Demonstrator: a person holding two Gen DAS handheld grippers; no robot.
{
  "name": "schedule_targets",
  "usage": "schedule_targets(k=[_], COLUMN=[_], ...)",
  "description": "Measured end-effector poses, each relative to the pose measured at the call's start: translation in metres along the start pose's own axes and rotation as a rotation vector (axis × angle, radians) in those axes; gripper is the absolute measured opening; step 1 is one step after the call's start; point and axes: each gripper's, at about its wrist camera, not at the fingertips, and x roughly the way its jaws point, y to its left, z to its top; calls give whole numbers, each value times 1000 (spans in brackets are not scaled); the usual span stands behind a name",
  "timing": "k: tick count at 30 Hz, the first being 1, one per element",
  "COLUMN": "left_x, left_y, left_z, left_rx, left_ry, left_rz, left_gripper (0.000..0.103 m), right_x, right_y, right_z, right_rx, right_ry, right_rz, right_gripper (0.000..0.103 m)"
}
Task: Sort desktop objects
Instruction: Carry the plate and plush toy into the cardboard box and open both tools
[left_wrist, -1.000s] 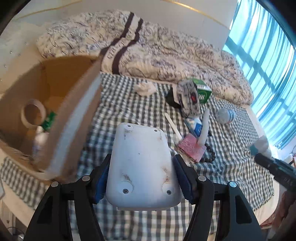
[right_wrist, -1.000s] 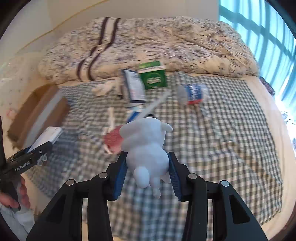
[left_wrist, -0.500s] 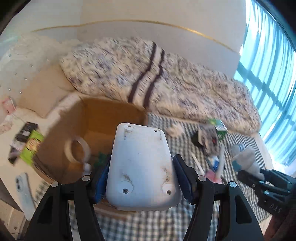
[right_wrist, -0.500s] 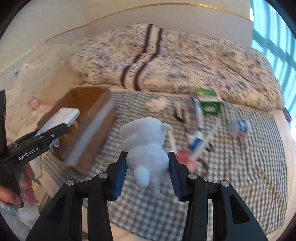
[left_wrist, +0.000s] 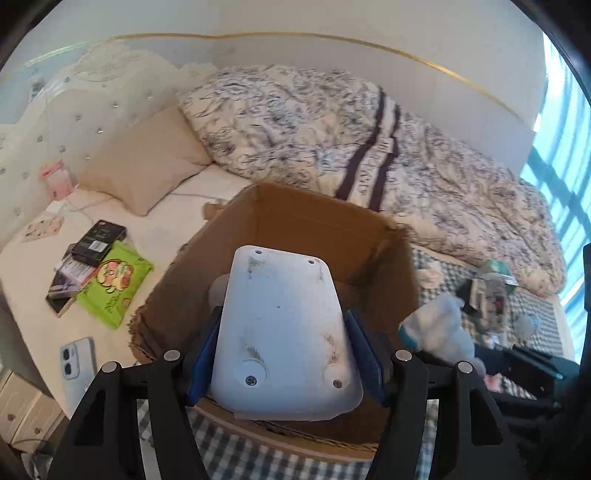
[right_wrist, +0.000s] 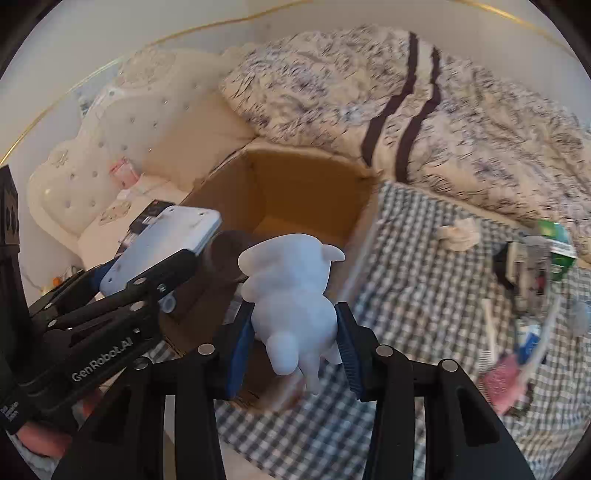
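My left gripper (left_wrist: 286, 350) is shut on a flat white plastic device (left_wrist: 284, 332) and holds it over the open cardboard box (left_wrist: 317, 218). In the right wrist view the same device (right_wrist: 162, 243) hangs above the box's (right_wrist: 306, 184) left side. My right gripper (right_wrist: 291, 325) is shut on a white plush toy (right_wrist: 291, 291) and holds it at the box's near right edge. The toy also shows in the left wrist view (left_wrist: 439, 328), to the right of the box. Most of the box's inside is hidden.
The box stands on a checked cloth (right_wrist: 417, 295) on a bed. Loose items lie on the cloth at the right: a green carton (right_wrist: 557, 247), a pink brush (right_wrist: 506, 380), crumpled tissue (right_wrist: 458, 232). A green packet (left_wrist: 114, 284), a phone (left_wrist: 75, 358) and a quilt (left_wrist: 332, 129) lie around.
Both grippers have swung left toward the box with their loads. The white device now sits over the box opening, and the plush toy has come to its right edge.
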Motion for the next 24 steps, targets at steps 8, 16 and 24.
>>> schedule_targets(k=[8, 16, 24], left_x=[-8, -10, -19], left_y=[-8, -48, -130], left_z=[7, -10, -55], left_rx=[42, 43, 106], left_ry=[-81, -39, 43], left_rz=[48, -18, -127], left_gripper=[95, 95, 96], right_x=[21, -19, -103], right_y=[-13, -72, -163], right_z=[2, -21, -78], right_rx=[60, 181, 343], right_ry=[-7, -42, -76], right_rz=[14, -33, -194], right_gripper=[69, 69, 69])
